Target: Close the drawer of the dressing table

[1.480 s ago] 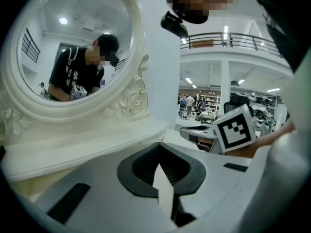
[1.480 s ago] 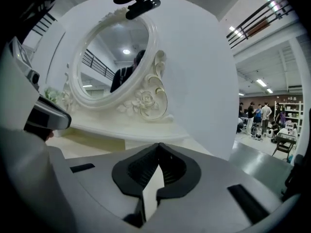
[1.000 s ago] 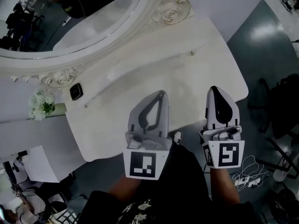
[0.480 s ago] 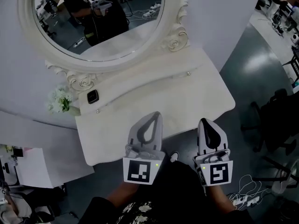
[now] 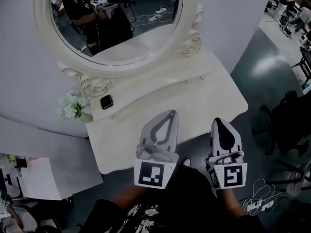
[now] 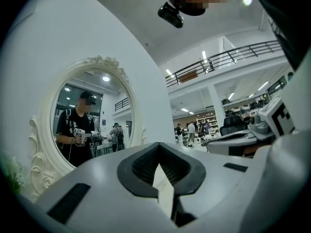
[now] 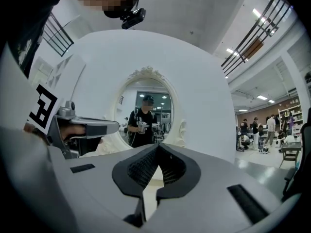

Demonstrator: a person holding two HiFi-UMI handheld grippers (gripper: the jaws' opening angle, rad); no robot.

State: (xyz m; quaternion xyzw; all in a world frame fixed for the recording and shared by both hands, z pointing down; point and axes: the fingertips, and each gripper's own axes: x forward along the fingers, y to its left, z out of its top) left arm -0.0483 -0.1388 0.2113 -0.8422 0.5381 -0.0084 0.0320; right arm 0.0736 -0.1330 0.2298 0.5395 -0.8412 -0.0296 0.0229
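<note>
flowers [image 5: 72, 107]: a small white bunch at the bench's left end, just beside the foot of the mirror frame.
dark square thing [image 5: 106, 102]: small and black with a pale rim. It lies on the raised step under the mirror, right of the flowers, and we cannot tell what it is.
mirror [image 5: 146, 42]: oval, in a carved white frame, standing at the back of the bench. In it we see a person [image 5: 104, 23] in a dark shirt holding both tools.
bench [image 5: 204, 98]: a white dressing table with a curved top, bare across its front half.
drawer [image 5: 155, 97]: we take it to be the long low front along the step below the mirror, with small knobs [image 5: 111, 116] near its two ends. It looks flush with the step, pushed in.
left tool [image 5: 171, 113]: its jaws are drawn together at the tips with nothing between them. From above, its tip overlaps the front part of the bench top, well apart from the drawer.
right tool [image 5: 219, 121]: its jaws are also together and it holds nothing. From above, its tip sits at the bench's front edge, beside the left tool.
cables [image 5: 260, 200]: a white tangle on the grey floor, lower right.
</note>
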